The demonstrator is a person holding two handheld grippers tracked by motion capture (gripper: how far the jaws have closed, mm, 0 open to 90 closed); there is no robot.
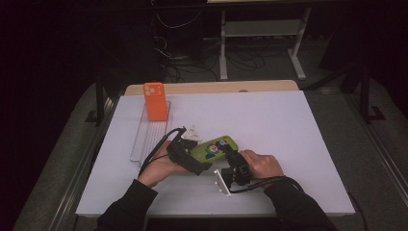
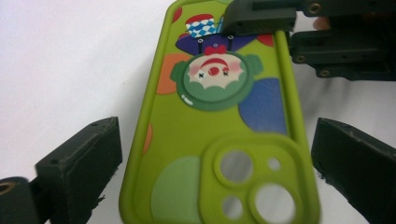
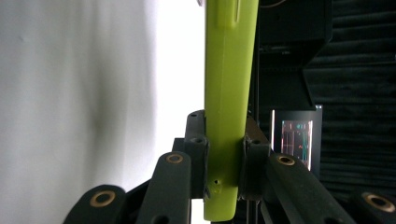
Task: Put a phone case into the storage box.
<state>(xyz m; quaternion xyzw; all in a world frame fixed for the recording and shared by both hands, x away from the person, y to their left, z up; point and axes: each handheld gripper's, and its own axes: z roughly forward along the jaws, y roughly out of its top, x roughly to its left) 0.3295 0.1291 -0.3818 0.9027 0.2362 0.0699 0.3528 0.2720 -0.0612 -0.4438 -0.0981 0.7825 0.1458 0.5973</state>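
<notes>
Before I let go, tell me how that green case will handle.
The green case is probably light: it is an empty shell, with the table showing through its camera holes. It is thin and looks like soft rubber, so it may flex at its free end. The right tool clamps its edge; that matte skin should grip rather than slip.

Black sleeves, black grippers with brass-coloured screws, trailing black cables.

The lime-green phone case [image 1: 214, 147] bears a clown cartoon and coloured spots, with round camera cutouts at one end. It sits near the middle of the white table [image 1: 288, 125], pinched at its clown end, its camera end free
</notes>
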